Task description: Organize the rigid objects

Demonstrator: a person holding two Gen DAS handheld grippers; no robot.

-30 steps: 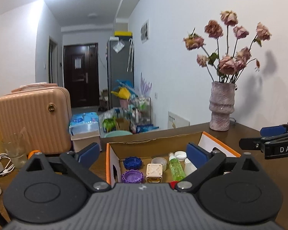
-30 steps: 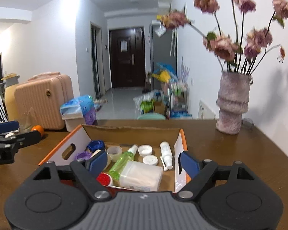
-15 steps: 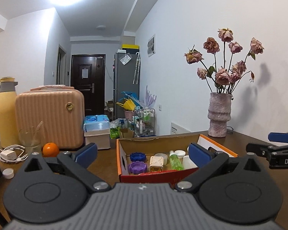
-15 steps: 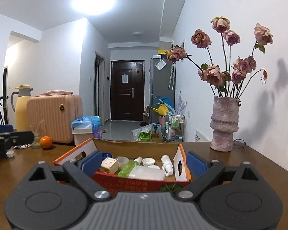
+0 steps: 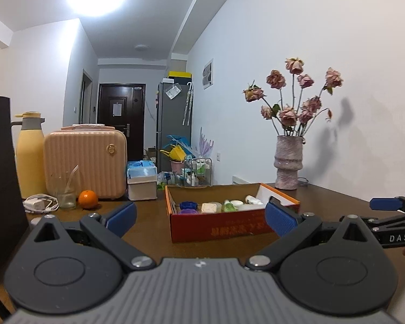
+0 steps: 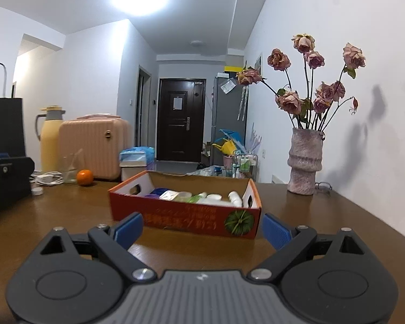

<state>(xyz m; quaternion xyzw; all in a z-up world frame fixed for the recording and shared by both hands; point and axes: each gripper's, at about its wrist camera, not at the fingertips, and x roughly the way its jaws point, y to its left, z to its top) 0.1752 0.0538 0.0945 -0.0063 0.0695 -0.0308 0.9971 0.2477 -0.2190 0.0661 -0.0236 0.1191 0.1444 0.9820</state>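
Cardboard box (image 6: 186, 217) sits just ahead of both tools — left tool (image 5: 199, 217), right tool (image 6: 202, 228) — each near level, jaws spread, empty.

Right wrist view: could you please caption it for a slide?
Open right gripper facing the orange cardboard box of small containers.

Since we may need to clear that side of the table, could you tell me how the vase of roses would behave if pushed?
The vase looks tall and narrow, with long dried roses above, so probably top-heavy and apt to tip. It looks ceramic, likely fragile.

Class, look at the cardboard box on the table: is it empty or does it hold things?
It holds things: the box shows bottles and caps inside.
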